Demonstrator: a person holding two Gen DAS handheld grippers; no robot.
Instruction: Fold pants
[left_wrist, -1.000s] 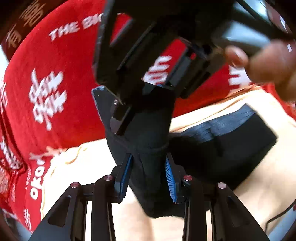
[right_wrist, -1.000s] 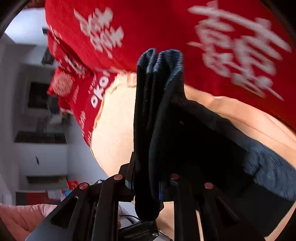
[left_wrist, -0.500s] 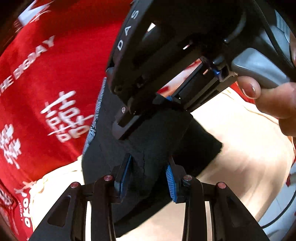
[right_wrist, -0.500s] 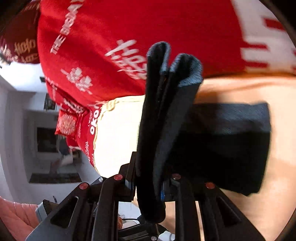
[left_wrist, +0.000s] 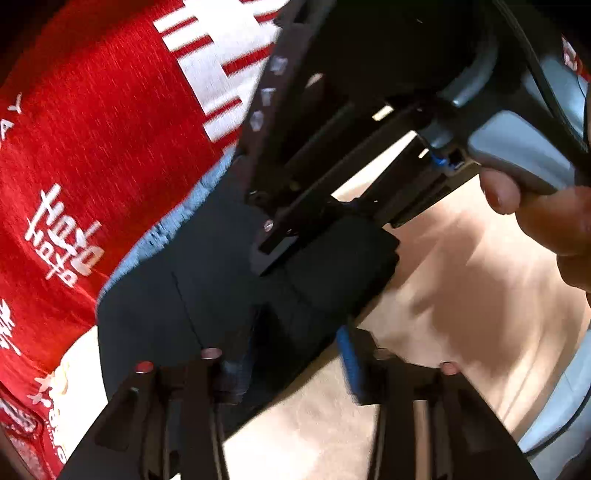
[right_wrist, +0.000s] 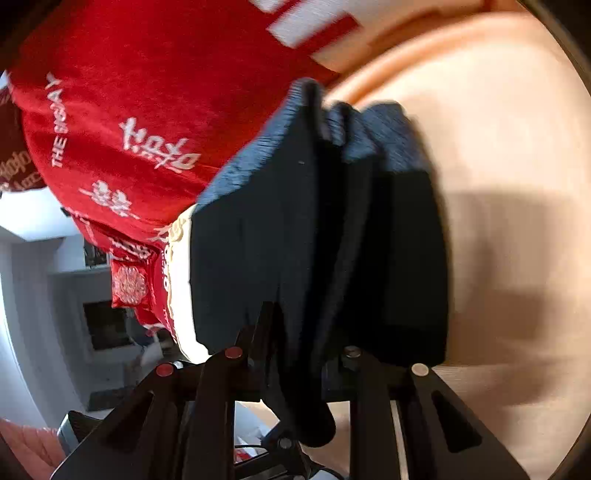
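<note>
Now folded pants (right_wrist: 317, 240) pinched between right gripper (right_wrist: 299, 354) fingers.

Both cameras sit just behind their tongs and look forward along them, very close to the cloth. The left view faces the dark pants (left_wrist: 236, 295), with the right tongs (left_wrist: 280, 236) reaching in from above. The right view faces the same pants (right_wrist: 332, 240). Both share the red cloth (left_wrist: 103, 147) and the beige bed (right_wrist: 498, 147).
</note>
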